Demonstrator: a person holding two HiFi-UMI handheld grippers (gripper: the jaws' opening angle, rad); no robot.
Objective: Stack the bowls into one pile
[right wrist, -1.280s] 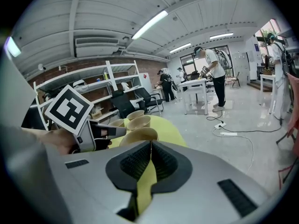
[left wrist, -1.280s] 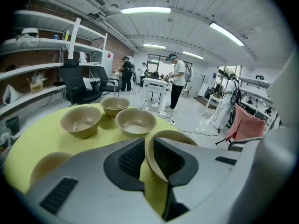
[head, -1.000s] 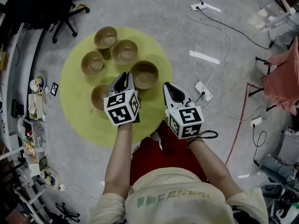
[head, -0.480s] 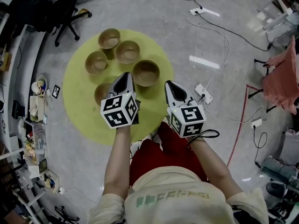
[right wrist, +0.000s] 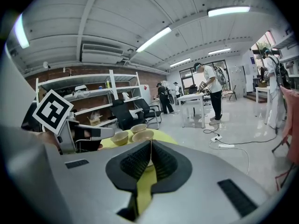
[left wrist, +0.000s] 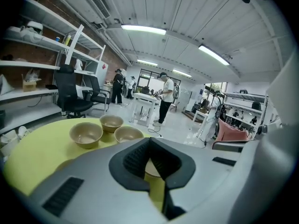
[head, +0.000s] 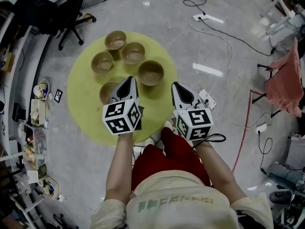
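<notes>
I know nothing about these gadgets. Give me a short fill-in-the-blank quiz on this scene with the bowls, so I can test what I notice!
1. The bowls stand on a round surface whose colour is ___.
2. The head view shows ___ bowls in all, and none sits inside another yet.
3. The left gripper and the right gripper hold nothing; the fingers of both are ___, not open.

Missing words: yellow; five; shut.
</notes>
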